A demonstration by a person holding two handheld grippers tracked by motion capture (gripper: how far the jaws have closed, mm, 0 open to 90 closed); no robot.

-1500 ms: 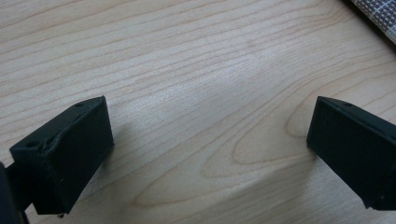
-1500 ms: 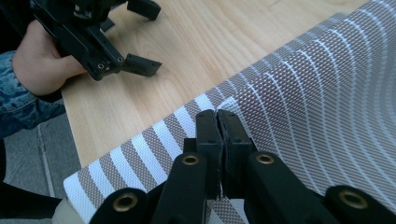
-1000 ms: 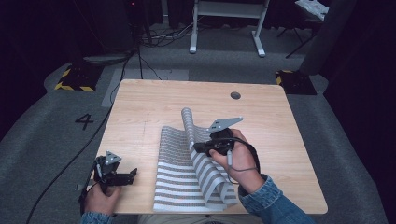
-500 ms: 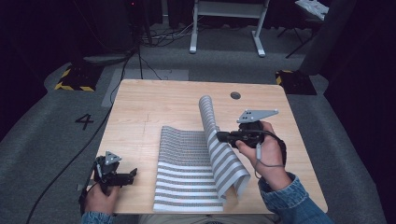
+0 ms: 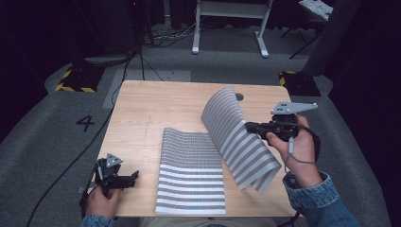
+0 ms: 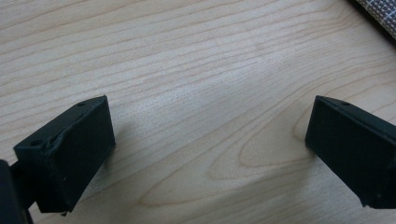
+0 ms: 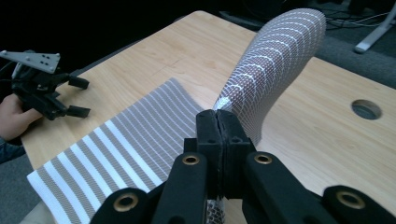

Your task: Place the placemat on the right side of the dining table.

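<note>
Our right gripper point(image 7: 218, 122) has its jaws pressed fully together on the edge of the mat point(image 5: 191, 182), and a strip of the mesh comes out above and below the pads. We hold this edge in the air, to the right of the flat part of the mat. From the jaws the lifted half rises in a tall curl toward the far side of the table point(image 5: 156, 101), near the round hole point(image 5: 239, 96), and it hangs down toward the near edge too.

The other half of the mat lies flat on the table, in the middle and reaching to the near edge. Our left gripper point(image 5: 126, 178) rests well to the left of the mat, low over the bare wood, with its jaws wide open and nothing between them.

We think some things can go wrong from here. The grip is only on a thin edge, so the mesh may slip out if we pull fast. Nothing pins the flat half, so it may slide after the lifted half or off the near edge. The stiff curl may also flop back and fold again.
</note>
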